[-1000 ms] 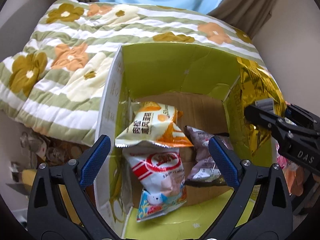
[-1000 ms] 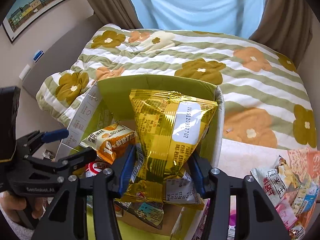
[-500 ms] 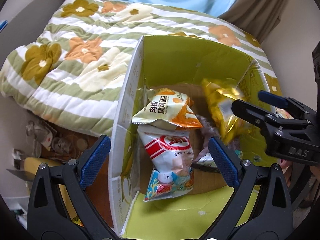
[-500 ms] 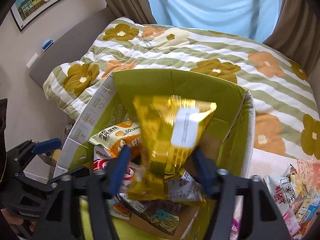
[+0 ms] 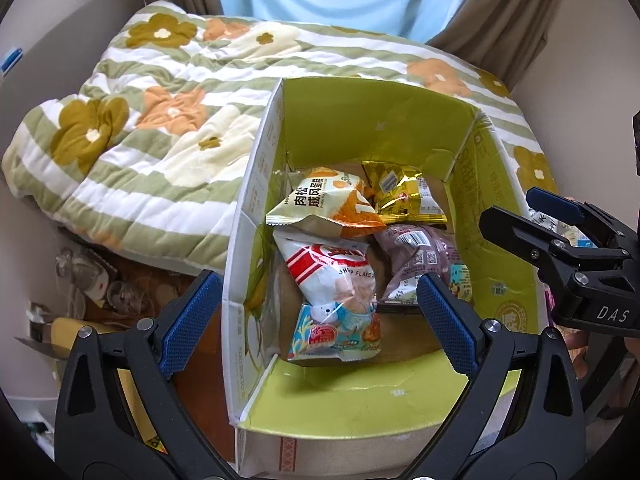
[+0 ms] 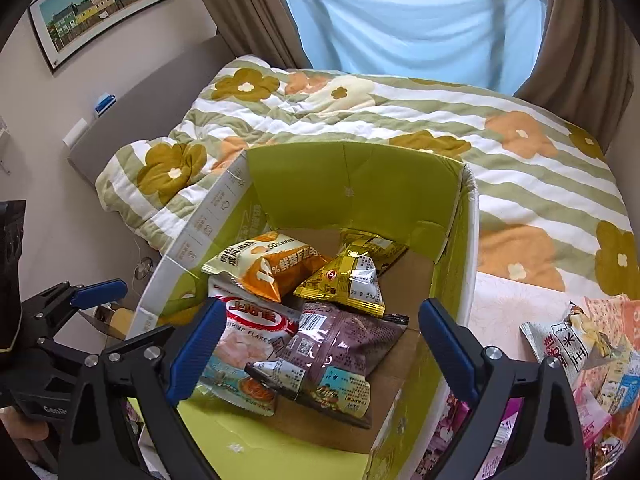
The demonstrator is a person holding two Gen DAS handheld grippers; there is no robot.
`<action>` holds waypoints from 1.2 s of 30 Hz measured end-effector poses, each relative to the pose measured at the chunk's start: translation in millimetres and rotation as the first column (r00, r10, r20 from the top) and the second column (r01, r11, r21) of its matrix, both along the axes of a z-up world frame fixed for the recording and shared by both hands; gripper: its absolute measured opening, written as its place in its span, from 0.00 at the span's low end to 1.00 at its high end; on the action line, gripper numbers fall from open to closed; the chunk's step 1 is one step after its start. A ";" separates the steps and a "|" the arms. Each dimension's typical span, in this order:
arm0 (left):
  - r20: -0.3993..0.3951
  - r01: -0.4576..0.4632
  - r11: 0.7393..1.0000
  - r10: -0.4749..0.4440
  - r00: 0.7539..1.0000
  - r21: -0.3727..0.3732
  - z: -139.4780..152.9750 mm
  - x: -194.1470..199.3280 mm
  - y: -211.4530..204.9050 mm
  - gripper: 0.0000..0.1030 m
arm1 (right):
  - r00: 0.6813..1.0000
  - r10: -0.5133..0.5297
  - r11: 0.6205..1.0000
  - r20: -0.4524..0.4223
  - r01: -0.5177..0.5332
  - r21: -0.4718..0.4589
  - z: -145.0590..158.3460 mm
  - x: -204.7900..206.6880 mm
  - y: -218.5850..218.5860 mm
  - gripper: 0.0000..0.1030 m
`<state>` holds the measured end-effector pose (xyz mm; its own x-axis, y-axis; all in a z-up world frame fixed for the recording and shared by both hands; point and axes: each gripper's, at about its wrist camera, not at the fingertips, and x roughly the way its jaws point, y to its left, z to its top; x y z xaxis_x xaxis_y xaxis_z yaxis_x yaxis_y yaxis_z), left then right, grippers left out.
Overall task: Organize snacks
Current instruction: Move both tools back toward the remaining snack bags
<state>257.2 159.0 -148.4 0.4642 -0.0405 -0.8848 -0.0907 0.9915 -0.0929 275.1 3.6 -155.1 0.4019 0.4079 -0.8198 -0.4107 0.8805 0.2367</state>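
Note:
An open cardboard box with green inner walls (image 5: 372, 120) (image 6: 352, 184) holds several snack bags. A gold bag (image 5: 404, 196) (image 6: 348, 276) lies at the box's back right. An orange-and-white bag (image 5: 320, 204) (image 6: 260, 264), a red-and-white shrimp flakes bag (image 5: 332, 280) (image 6: 244, 340) and a purple bag (image 5: 420, 256) (image 6: 332, 356) lie beside it. My left gripper (image 5: 316, 320) is open and empty above the box's front left. My right gripper (image 6: 320, 352) is open and empty above the box; it also shows in the left wrist view (image 5: 560, 240).
A pile of loose snack bags (image 6: 592, 360) lies on the surface to the right of the box. A bed with a striped flower quilt (image 5: 168, 112) (image 6: 400, 104) stands behind the box. Clutter lies on the floor at the left (image 5: 88, 280).
My right gripper opened and let go of the gold bag, which dropped into the back right of the box. Both grippers rose and drew back from the box.

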 end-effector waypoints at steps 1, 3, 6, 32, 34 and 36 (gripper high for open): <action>0.004 0.003 1.000 -0.003 1.000 -0.006 1.7 -2.0 -0.4 0.95 | 1.000 -0.008 1.000 0.007 0.008 0.000 2.3 -3.4 -1.6 0.93; 0.014 0.015 1.000 -0.015 1.000 -0.026 4.0 -5.8 -3.7 0.95 | 1.000 -0.021 1.000 0.012 0.022 -0.004 5.7 -8.9 -3.8 0.93; 0.037 0.055 0.998 -0.054 0.998 -0.034 7.4 -11.4 -13.1 0.95 | 0.998 -0.054 0.998 0.035 0.054 0.014 14.6 -20.9 -11.8 0.93; 0.159 0.328 0.943 -0.316 0.935 -0.050 38.3 -52.1 -193.2 0.95 | 0.949 -0.285 0.958 0.136 0.287 0.004 53.2 -97.7 -187.8 1.00; 0.160 0.355 0.934 -0.345 0.925 -0.042 36.9 -55.2 -222.4 0.95 | 0.946 -0.295 0.955 0.137 0.298 0.001 53.7 -103.5 -216.5 1.00; 0.148 0.390 0.920 -0.382 0.912 -0.031 32.2 -56.7 -255.7 0.95 | 0.947 -0.298 0.954 0.122 0.301 -0.003 53.0 -106.6 -239.4 1.00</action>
